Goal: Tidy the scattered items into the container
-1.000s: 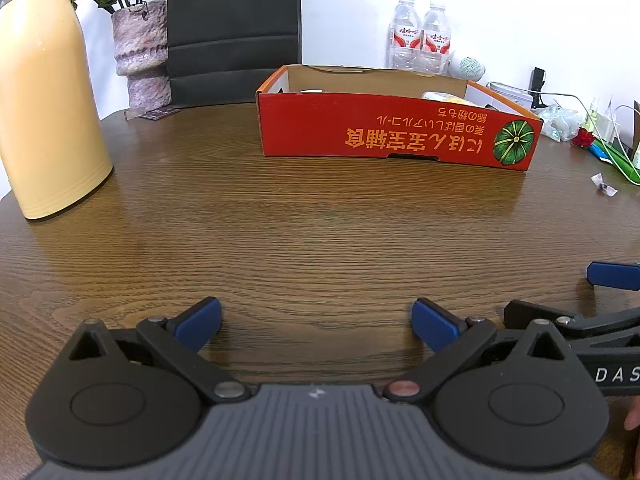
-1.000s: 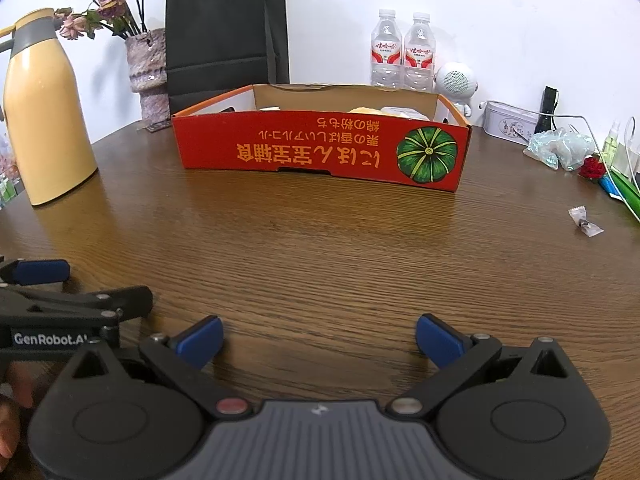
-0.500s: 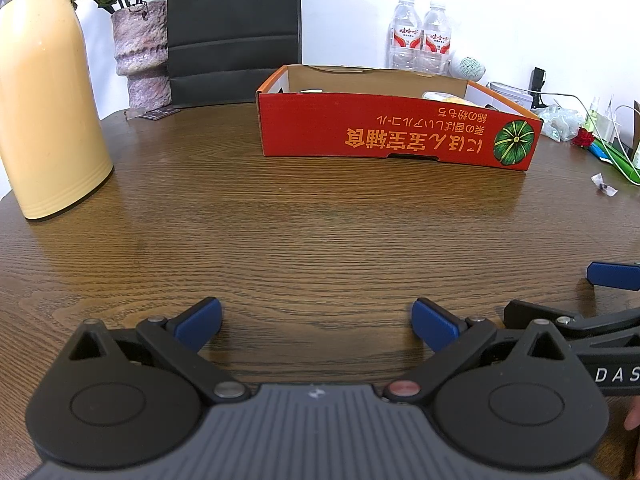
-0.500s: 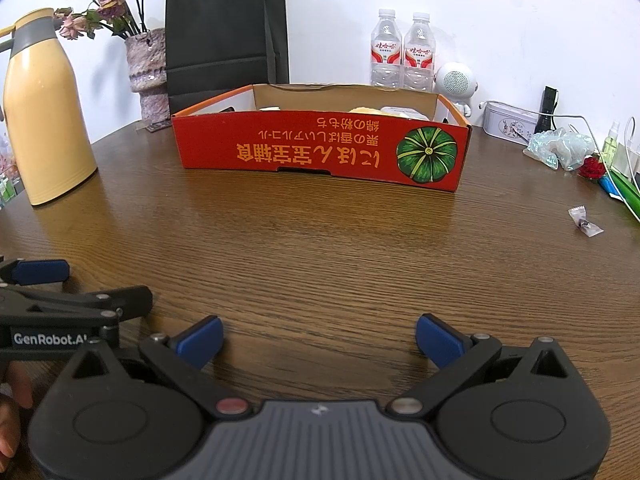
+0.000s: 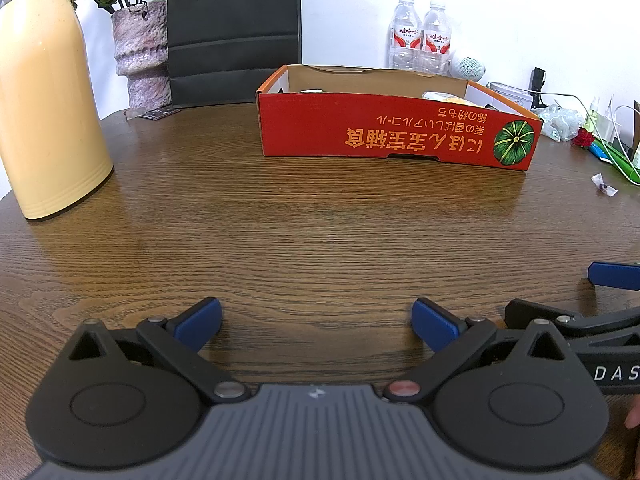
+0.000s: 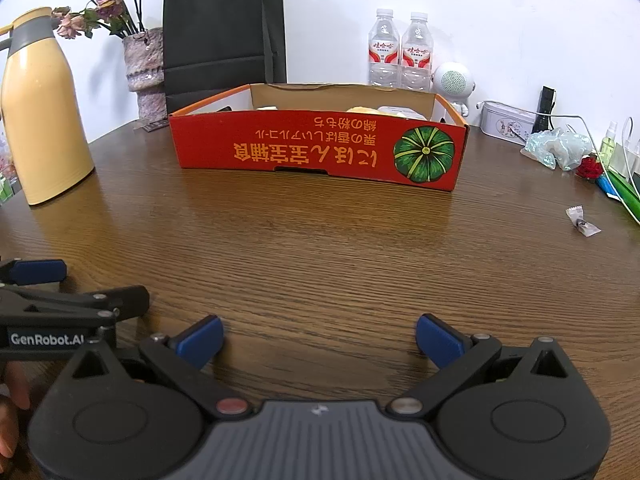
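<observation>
We judged the tidying nearly done: items lay in the red box point(image 6: 320, 152), a wrapper point(image 6: 583, 223) remained out, both grippers point(image 5: 316, 322) point(image 6: 319, 338) spread empty

The left tongs point(image 5: 316, 320) are matte black linkage arms tipped with blue pads, pinned by silver screws, plus one reddish pin on the right side. Two round black discs flank a ribbed grey housing bearing a small white logo. The right tongs point(image 6: 319, 336) match, with the reddish pin on the left side. White lettering reads "GenRobot.AI" on one body, "DAS" on the other. Bare fingertips point(image 6: 12, 420) show skin.
</observation>
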A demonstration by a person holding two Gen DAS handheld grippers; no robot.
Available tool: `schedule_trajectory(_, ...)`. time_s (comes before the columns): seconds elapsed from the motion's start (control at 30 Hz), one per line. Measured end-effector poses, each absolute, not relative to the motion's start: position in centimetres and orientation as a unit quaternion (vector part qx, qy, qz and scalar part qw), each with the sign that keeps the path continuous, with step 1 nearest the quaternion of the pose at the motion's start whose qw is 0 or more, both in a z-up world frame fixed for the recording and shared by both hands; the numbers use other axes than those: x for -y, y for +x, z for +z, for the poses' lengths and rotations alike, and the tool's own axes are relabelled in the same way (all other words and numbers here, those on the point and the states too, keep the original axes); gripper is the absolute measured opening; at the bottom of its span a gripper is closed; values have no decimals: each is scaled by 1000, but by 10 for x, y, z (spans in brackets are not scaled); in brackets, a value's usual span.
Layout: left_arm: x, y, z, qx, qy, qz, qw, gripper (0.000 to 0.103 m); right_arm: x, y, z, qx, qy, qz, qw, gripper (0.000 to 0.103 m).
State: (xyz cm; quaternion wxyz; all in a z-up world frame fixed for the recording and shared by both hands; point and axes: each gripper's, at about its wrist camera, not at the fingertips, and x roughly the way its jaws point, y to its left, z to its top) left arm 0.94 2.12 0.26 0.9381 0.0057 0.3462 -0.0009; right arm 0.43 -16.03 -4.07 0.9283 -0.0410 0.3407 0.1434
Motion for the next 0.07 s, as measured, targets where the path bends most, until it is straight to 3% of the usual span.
schedule_trajectory(0.07,-21,9,3,-346,5,-1,938,103,160,4,-41,-341,-41,143,928,103)
